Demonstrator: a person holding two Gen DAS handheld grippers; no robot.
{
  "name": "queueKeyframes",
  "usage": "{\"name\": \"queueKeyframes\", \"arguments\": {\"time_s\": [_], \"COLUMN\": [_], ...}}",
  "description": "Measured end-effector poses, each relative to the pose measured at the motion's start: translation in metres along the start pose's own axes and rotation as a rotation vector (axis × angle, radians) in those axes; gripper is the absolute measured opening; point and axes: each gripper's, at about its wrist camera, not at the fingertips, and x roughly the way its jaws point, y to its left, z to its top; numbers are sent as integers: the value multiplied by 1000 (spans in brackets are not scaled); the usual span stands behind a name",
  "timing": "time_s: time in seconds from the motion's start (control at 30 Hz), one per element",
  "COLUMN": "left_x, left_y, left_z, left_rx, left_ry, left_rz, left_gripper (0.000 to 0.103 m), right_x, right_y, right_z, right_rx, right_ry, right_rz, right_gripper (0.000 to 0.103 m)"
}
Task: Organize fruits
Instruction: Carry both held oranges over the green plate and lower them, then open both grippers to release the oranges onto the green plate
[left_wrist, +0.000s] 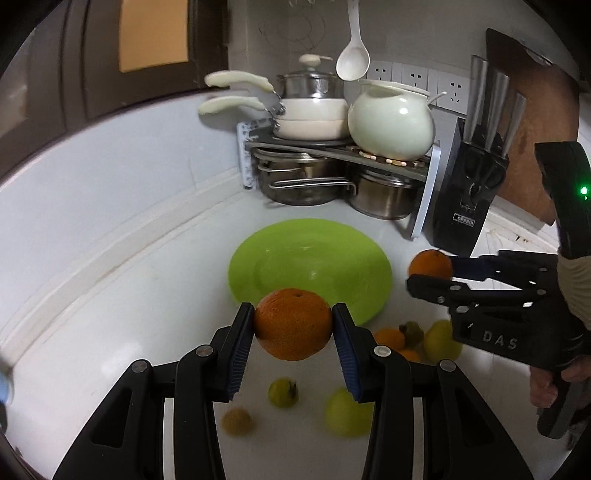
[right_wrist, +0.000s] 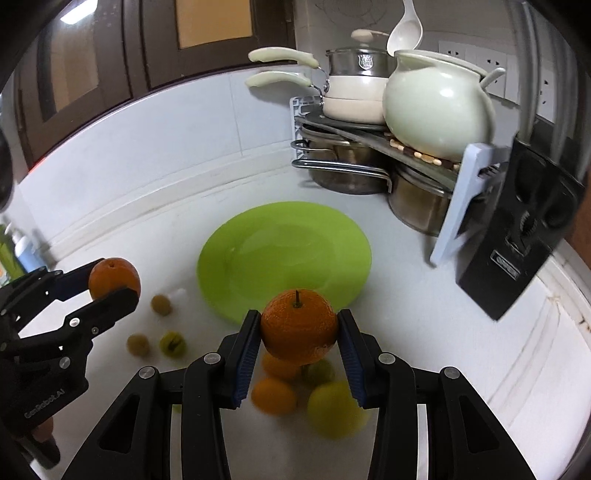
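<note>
Each gripper pinches an orange.
Your left gripper (left_wrist: 293, 325) clamps one orange (left_wrist: 293, 324) at lower centre, below the green plate (left_wrist: 258, 254); your right gripper (right_wrist: 298, 326) clamps another (right_wrist: 299, 326), likewise.

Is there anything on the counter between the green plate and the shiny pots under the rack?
No, nothing: in the right wrist view, the white counter is bare between the green plate and the steel pots.

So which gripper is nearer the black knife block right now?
Right. The right gripper, shut on an orange, hangs just in front of the knife block. The left gripper, holding another orange, sits across the green plate.
</note>
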Motion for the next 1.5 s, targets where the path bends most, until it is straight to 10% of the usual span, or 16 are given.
{"name": "queueKeyframes", "arguments": {"time_s": [0.7, 1.5], "left_x": [127, 153], "left_y": [18, 20], "left_z": [39, 32], "left_rx": [63, 71], "left_ry": [280, 337], "left_rz": [-89, -111], "left_gripper": [43, 45], "right_x": [102, 136], "right_y": [-2, -6], "right_z": [40, 35], "right_rx": [-77, -95], "right_ry": [247, 337], "right_rz": [31, 35], "right_gripper": [43, 43]}}
